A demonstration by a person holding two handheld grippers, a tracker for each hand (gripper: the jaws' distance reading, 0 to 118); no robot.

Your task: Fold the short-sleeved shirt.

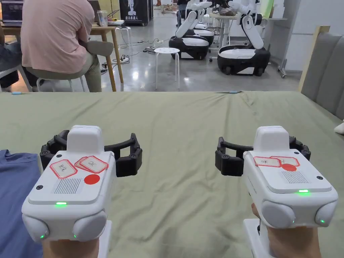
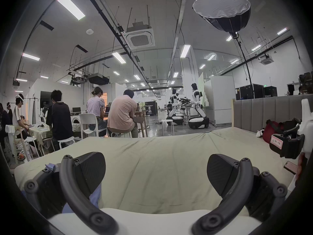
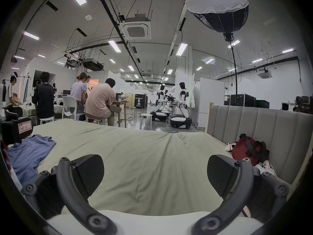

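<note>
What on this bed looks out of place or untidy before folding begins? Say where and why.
The blue shirt lies rumpled at the left edge of the green bed sheet, not spread flat. The left gripper and right gripper hover open, holding nothing. A red bag sits against the headboard.

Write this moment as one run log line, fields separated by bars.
left gripper: open, empty | right gripper: open, empty | blue shirt: unfolded, left on green sheet | phase: before grasp
</note>
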